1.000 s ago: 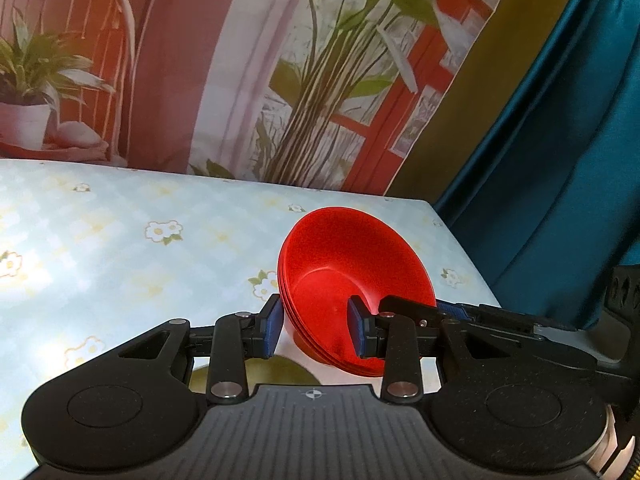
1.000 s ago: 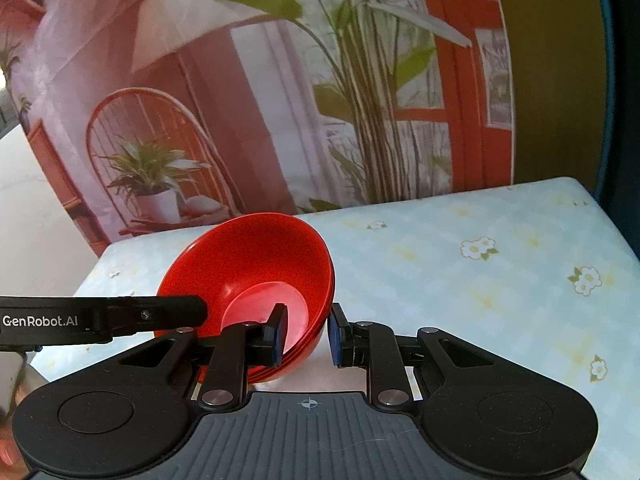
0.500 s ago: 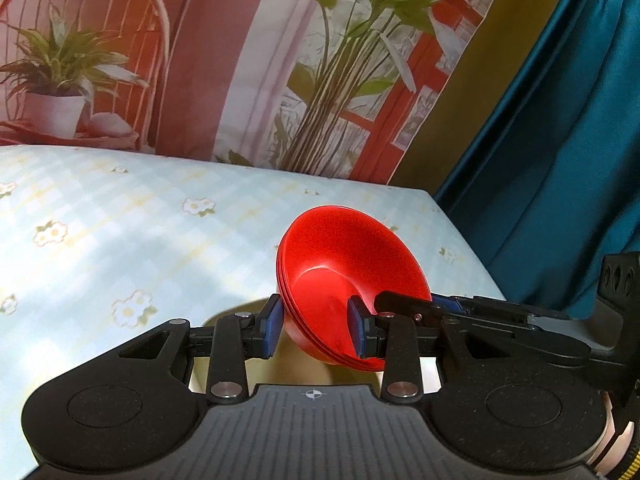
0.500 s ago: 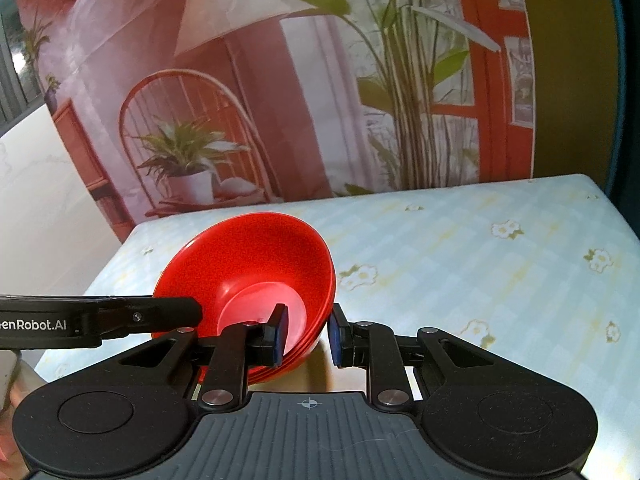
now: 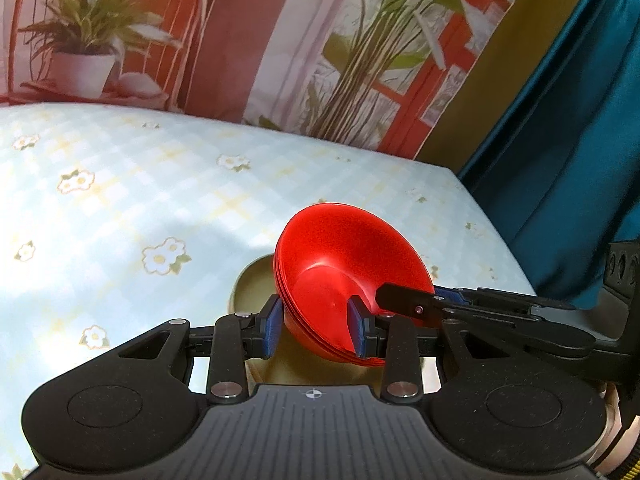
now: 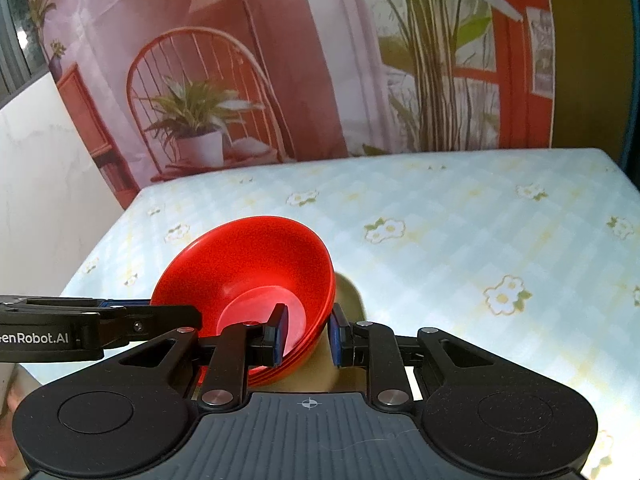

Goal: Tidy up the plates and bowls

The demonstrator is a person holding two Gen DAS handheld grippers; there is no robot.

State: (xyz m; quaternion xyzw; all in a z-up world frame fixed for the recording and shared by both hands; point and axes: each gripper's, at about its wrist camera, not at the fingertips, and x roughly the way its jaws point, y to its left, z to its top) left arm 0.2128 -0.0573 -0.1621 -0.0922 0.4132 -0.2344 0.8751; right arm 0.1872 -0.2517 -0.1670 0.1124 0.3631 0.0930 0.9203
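Note:
A stack of red bowls point(image 5: 348, 264) is held in the air, tilted, above the flowered tablecloth point(image 5: 120, 200). My left gripper point(image 5: 316, 326) is shut on the stack's left wall, one blue pad inside and one outside. My right gripper point(image 6: 308, 334) is shut on the stack's right wall in the same way; the stack also shows in the right wrist view point(image 6: 248, 268). Each gripper shows in the other's view, the right one point(image 5: 480, 308) and the left one point(image 6: 80, 324). A yellowish plate point(image 5: 256, 280) lies on the cloth under the bowls, mostly hidden.
The table's right edge point(image 5: 492, 236) borders a teal curtain point(image 5: 560, 120). A printed backdrop with a chair and plants point(image 6: 208, 120) stands behind the far edge. A white wall point(image 6: 44, 184) is beyond the left edge.
Both grippers have lifted the bowl stack higher and tilted down. More of the tablecloth shows, and the yellowish plate beneath has come into view.

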